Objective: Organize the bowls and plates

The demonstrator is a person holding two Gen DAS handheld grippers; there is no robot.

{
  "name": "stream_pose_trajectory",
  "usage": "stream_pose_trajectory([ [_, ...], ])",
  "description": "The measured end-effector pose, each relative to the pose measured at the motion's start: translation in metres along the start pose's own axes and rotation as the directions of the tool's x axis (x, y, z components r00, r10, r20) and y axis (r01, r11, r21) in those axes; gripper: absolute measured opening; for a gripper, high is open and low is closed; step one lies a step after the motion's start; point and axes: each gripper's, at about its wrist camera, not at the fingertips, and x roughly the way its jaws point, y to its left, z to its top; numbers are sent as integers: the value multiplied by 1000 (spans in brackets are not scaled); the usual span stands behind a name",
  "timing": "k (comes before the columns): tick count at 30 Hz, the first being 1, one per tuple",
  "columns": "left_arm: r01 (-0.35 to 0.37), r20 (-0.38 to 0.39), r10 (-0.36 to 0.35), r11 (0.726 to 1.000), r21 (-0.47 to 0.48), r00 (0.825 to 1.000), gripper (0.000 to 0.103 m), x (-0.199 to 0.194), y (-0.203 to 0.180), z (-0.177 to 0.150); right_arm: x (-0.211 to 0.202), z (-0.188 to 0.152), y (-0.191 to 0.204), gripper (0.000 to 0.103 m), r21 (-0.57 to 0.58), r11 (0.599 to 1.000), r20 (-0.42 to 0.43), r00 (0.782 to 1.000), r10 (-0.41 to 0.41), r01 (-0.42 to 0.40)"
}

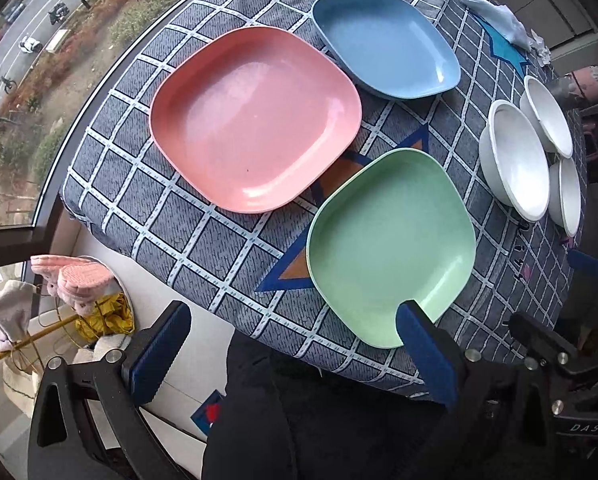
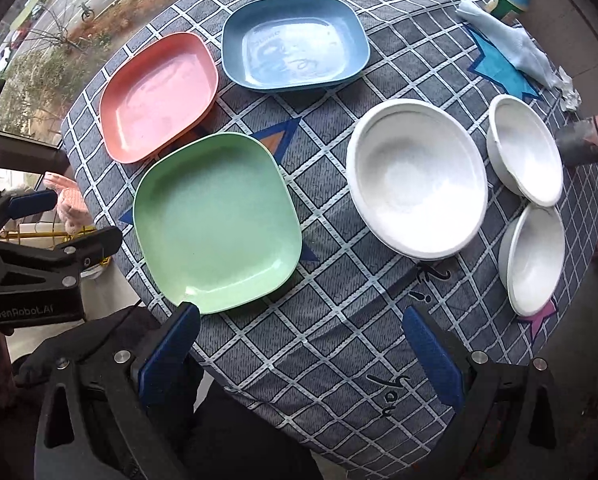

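Lying flat, face-up: green plate [image 2: 217, 222], corner twd left gripper [image 1: 295, 354]; both grippers, incl right gripper [image 2: 299, 354], apart, empty.

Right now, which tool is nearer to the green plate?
Left. The left tool has one finger over the green plate's near rim, jaws open. The right tool hangs off the table edge, to the plate's right, also open.
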Motion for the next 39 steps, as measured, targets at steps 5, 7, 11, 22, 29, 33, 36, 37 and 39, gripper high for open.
stream_pose_trajectory([
  [5,17,-58,-19,999,-35,998,95,20,3,-3,21,0,-10,101,36,999,-14,1000,9,-8],
  [7,3,-64,-5,1000,-25,998,95,23,-1,-2,26,-3,-13,101,52,999,-21,1000,12,-11],
  [11,-35,-45,36,999,23,998,91,27,-15,5,27,-10,-19,96,72,997,-4,999,40,-39],
  [22,-27,-67,28,1000,12,997,45,46,-19,19,49,-7,-28,76,145,978,0,988,153,-151],
  [29,-64,-45,67,996,68,997,45,55,-27,32,75,10,-27,65,223,955,-19,978,207,-198],
  [33,-36,-55,43,993,114,998,28,62,-35,39,89,11,-18,44,220,956,-67,975,210,-191],
  [36,-50,-64,62,982,181,996,21,67,-39,39,93,11,-14,33,213,963,-87,978,189,-167],
  [37,-50,-62,63,980,190,996,20,66,-40,39,94,11,-14,31,215,963,-85,979,186,-164],
  [39,-53,-59,65,980,193,996,20,64,-39,40,94,11,-18,18,232,961,-82,982,172,-149],
])
